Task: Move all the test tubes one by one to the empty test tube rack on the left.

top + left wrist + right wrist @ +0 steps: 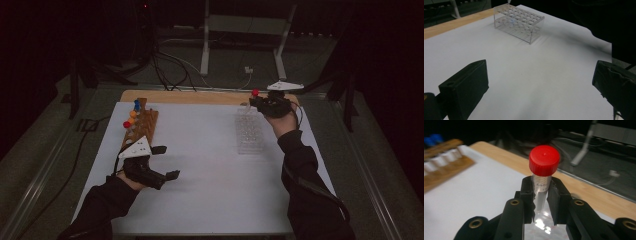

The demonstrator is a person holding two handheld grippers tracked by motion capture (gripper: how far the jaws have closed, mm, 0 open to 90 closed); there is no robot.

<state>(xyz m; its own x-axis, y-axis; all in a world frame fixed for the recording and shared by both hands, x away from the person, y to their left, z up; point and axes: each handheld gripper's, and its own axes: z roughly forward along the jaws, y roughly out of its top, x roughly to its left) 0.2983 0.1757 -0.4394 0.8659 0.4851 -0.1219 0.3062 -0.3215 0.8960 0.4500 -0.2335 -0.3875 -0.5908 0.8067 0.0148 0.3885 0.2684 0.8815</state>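
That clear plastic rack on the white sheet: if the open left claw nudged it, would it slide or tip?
The clear rack looks low and wide, so it would probably slide, not tip. Its holes look empty, so it is likely light and easily shoved across the smooth white sheet. It seems stiff, not floppy.

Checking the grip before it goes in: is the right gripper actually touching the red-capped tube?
Touching. The right gripper view shows the right gripper with both jaws pressed against the clear body of the red-capped tube, just below its cap.
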